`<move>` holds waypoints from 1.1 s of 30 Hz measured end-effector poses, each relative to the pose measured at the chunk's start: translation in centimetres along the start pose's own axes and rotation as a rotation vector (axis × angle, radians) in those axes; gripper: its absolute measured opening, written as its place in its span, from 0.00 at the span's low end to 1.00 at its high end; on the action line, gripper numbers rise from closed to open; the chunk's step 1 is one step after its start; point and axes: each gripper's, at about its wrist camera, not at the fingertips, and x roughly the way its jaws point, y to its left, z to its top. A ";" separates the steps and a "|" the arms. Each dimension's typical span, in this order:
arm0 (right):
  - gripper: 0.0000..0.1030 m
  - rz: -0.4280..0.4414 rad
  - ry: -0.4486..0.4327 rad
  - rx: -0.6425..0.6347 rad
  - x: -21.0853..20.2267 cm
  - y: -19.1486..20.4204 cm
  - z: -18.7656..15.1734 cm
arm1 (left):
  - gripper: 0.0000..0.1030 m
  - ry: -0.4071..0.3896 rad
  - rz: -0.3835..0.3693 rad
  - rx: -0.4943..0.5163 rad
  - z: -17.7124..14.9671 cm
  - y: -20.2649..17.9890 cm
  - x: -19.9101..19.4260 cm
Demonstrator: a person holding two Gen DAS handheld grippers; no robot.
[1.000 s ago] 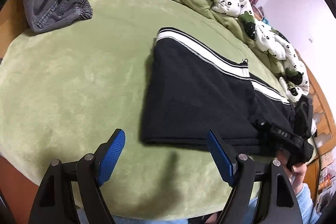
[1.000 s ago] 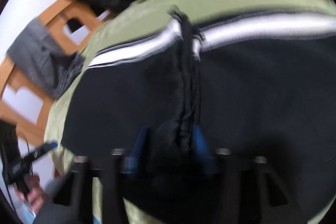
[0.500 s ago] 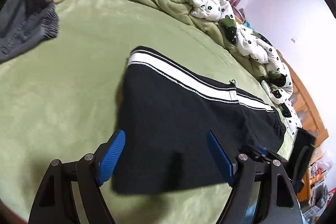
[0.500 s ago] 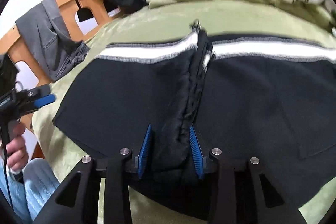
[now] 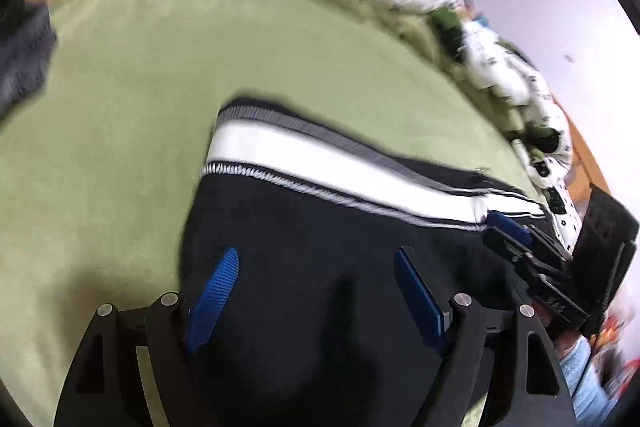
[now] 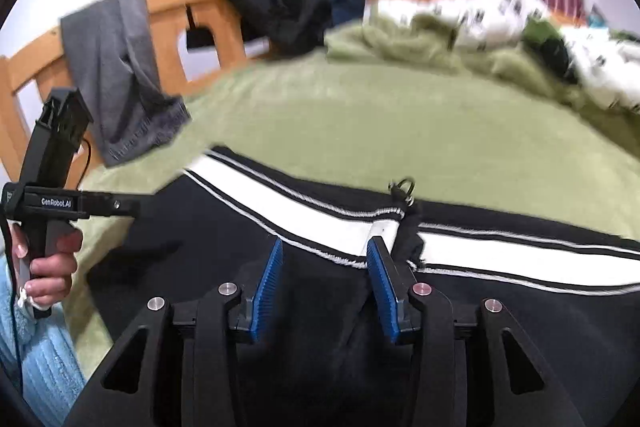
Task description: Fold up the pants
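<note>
**Black pants laid flat on the bed, both grippers above them**

The pants (image 5: 320, 267) lie spread on the green blanket (image 5: 132, 87) of the bed, near its front edge, with the white side stripe (image 6: 320, 223) along their far edge. A small zipper pull (image 6: 402, 187) sits at the stripe where two layers meet.

Left gripper (image 5: 316, 291): fingers (image 5: 214, 291) wide apart above the black cloth near the pants' left end, with nothing clamped between them. A hand (image 6: 48, 267) in a light blue sleeve (image 6: 36, 355) holds it by the handle.

Right gripper (image 6: 324, 287): fingers (image 6: 268, 287) narrow and opening, poised over the cloth just before the stripe; the pads do not press on any fold.

Grey pants (image 6: 120, 75) and a dark garment (image 6: 272, 3) hang over the wooden bed frame (image 6: 168, 7). A crumpled patterned quilt (image 6: 540, 39) lies along the bed's far edge.
</note>
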 end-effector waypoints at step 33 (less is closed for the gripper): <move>0.50 -0.251 -0.066 0.355 -15.5 -4.0 -9.1 | 0.74 -0.163 -0.066 -0.366 -13.2 4.6 -8.4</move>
